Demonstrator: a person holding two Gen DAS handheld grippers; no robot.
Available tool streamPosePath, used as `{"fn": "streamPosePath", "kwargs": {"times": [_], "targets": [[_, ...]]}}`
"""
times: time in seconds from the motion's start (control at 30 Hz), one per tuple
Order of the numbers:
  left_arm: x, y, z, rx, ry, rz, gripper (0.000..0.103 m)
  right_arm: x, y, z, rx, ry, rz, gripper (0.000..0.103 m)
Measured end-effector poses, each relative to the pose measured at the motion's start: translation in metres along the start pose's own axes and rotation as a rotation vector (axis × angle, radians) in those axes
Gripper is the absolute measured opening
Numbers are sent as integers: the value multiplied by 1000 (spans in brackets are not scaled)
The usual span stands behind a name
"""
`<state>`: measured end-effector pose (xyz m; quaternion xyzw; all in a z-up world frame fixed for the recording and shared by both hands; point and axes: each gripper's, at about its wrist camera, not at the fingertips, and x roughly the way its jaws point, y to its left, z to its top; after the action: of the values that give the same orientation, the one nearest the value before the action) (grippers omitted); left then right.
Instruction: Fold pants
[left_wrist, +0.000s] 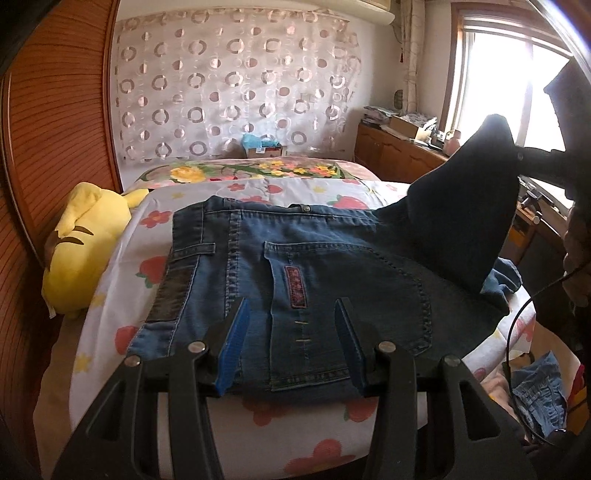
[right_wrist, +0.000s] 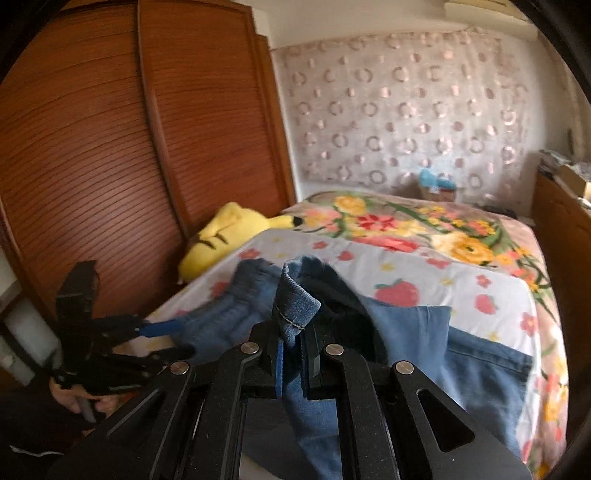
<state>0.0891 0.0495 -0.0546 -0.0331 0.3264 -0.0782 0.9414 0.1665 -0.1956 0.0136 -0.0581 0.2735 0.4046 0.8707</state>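
Pants (left_wrist: 314, 266): blue denim jeans, seat side up, lying on the bedsheet (left_wrist: 110, 295) at the near end of the bed. Waistband toward the left, with a dark leather-look patch at its edge; one stitched back pocket (left_wrist: 317, 321) carries a narrow embroidered red label. Heavy contrast stitching runs along seams and pocket edge.

Left gripper (left_wrist: 291, 343): black frame, blue ribbed pads (left_wrist: 232, 350), jaws spread wide, hovering just above the pocket area at the near edge of the denim; whether it touches the cloth cannot be told.

Right gripper (right_wrist: 293, 347): black frame, jaws closed on a hemmed leg end (right_wrist: 295, 302) of the jeans, which stands up folded between the fingers. From the left wrist view this leg rises as a dark peak (left_wrist: 476, 184) off the right side of the garment, lifted clear of the sheet.

Bedsheet: white cotton-look fabric printed with red strawberries and small flowers. Beyond it, a floral blanket (left_wrist: 240, 171) in yellow, red and green.

Plush toy (left_wrist: 85, 243): yellow, soft, lying beside the sheet on the left, against a slatted wooden wardrobe (left_wrist: 55, 129).

Curtain (left_wrist: 229, 85): sheer, with a ring pattern, behind the bed.
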Motion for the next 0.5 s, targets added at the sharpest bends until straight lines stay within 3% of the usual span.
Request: {"fn": "streamPosePath", "kwargs": {"times": [0.03,0.07,0.1,0.5], "targets": [[0,0,0,0,0,-1,47,4,2,0,-6,11,-6,20],[0,1,0,-1,0,-2,47,7,3,-1,-12,19,-18,42],[0,0,-1,-4,1,-6,47,9,2,-2,-14,28,-22,56],[17,-25,5,30,22,-74,47,4,-45,-41,43,95,-148,57]]}}
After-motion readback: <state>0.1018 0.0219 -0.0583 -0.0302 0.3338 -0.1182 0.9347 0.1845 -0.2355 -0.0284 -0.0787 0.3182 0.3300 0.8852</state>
